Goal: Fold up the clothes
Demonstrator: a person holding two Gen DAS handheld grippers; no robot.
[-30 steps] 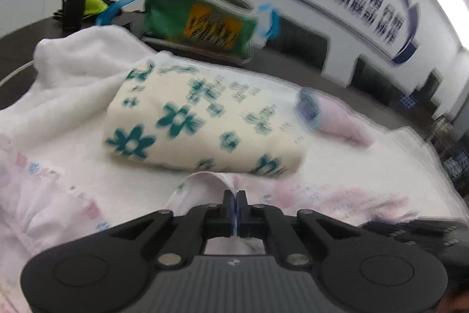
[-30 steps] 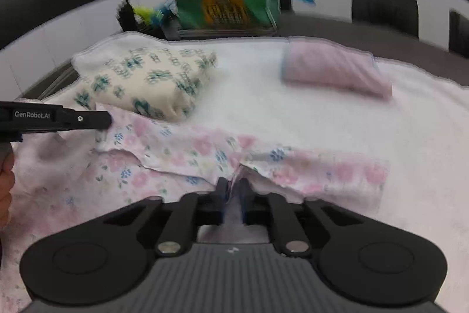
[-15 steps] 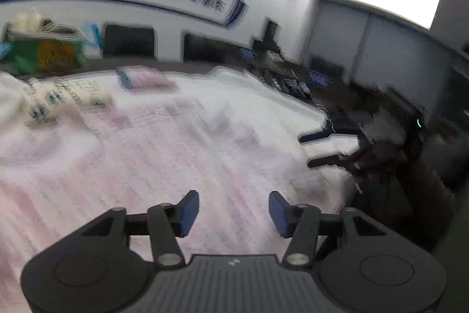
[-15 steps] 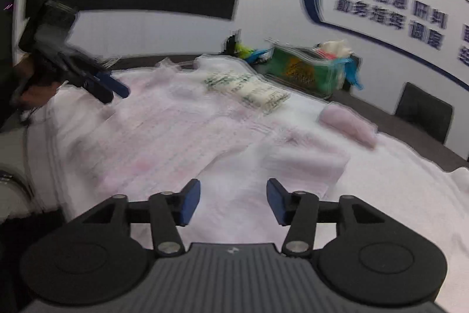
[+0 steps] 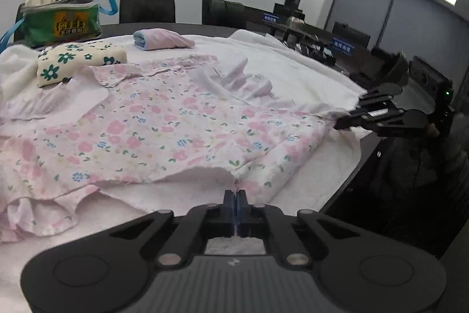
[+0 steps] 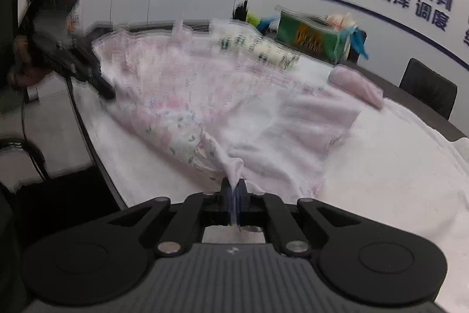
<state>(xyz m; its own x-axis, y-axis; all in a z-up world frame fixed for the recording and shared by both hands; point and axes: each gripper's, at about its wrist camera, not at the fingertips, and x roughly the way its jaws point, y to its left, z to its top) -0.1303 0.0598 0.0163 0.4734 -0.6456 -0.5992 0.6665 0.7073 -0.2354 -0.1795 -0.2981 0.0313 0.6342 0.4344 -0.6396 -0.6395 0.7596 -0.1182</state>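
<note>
A pink floral garment (image 5: 164, 131) lies spread flat on a white towel (image 5: 307, 72) that covers the table. My left gripper (image 5: 235, 197) is shut on its near hem edge. The right gripper (image 5: 340, 125), seen from the left wrist view, pinches the garment's right corner near the table edge. In the blurred right wrist view, the right gripper (image 6: 234, 187) is shut on a raised peak of the garment (image 6: 181, 96). The left gripper (image 6: 107, 93) shows at the far left corner of the cloth.
At the back lie a folded cream cloth with green flowers (image 5: 79, 60) and a folded pink cloth (image 5: 164, 38), with a green bag (image 5: 61, 24) behind them. Dark chairs (image 5: 146, 8) line the far side. The table edge (image 5: 351, 181) drops off at right.
Both grippers let go near the garment's top, opened, swung back to the near edge, and have shut on the hem corners. The garment now lies spread out.
</note>
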